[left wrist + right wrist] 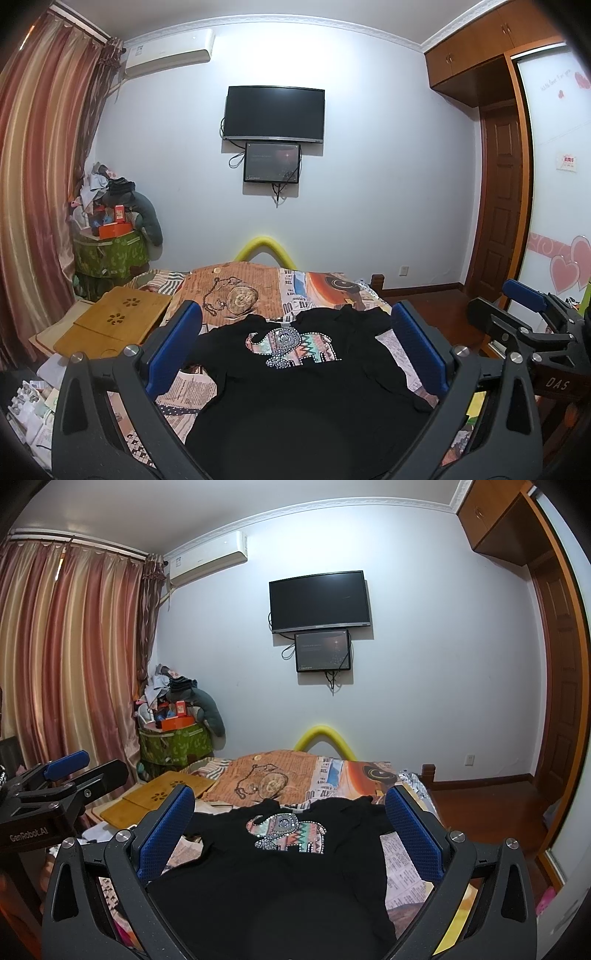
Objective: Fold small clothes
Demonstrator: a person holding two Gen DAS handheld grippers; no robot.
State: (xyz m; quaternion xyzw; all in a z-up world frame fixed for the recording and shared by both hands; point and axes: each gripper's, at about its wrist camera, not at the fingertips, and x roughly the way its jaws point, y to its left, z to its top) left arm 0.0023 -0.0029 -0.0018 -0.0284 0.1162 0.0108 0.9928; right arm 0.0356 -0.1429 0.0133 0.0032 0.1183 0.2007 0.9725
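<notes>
A small black shirt (295,391) with a patterned elephant print (291,349) lies spread flat on the bed, collar toward the far wall. My left gripper (295,347) hovers open above its near half, blue pads wide apart and empty. The right gripper (524,295) shows at the right edge of the left wrist view. In the right wrist view the same shirt (277,882) and elephant print (288,832) lie between the open, empty fingers of my right gripper (291,823). The left gripper (66,764) shows at the left edge there.
The bed (258,291) has a printed newspaper-pattern cover. A folded wooden lap table (114,321) lies on its left side. Papers (33,410) are scattered lower left. A cluttered green bin (110,254) stands by the curtains (40,184). Wardrobe and door (498,192) stand to the right.
</notes>
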